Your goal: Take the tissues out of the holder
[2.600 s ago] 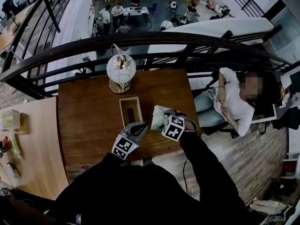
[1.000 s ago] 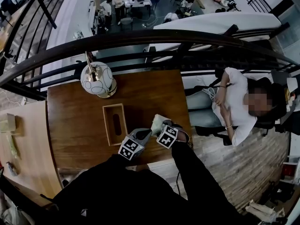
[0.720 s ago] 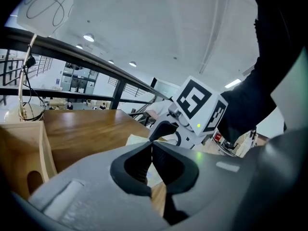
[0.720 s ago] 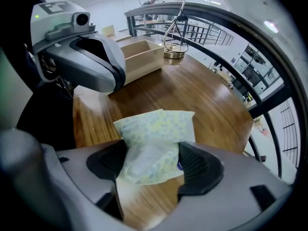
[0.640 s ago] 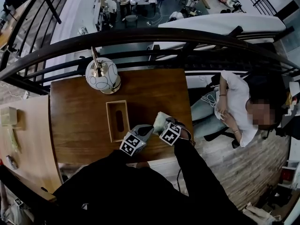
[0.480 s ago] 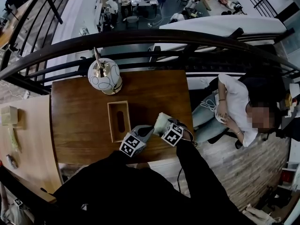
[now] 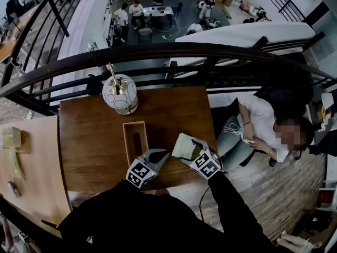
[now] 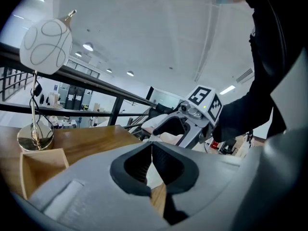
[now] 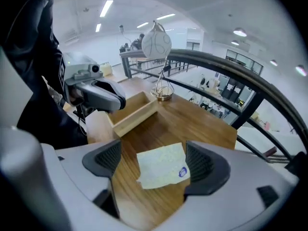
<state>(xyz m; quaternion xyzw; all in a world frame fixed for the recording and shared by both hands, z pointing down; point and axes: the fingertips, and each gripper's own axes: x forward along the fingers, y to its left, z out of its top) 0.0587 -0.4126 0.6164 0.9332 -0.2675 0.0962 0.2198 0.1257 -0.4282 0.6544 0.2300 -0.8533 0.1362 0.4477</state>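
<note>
right gripper (image 9: 153, 163) opened, lifted off tissues (image 7: 183, 145)

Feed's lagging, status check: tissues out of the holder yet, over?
Left gripper shut, empty. Right gripper jaws just been opening, nothing gripped. Tissue pack flat on table beside holder, under right gripper. Nothing in the way.

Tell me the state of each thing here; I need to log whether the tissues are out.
tissue pack: lying flat on the table, outside the holder, not gripped
holder: open side up, empty
left gripper: jaws together, nothing between them
right gripper: jaws apart, just been opening; the pack lies below between them, pads off it
lamp: upright on the table
</note>
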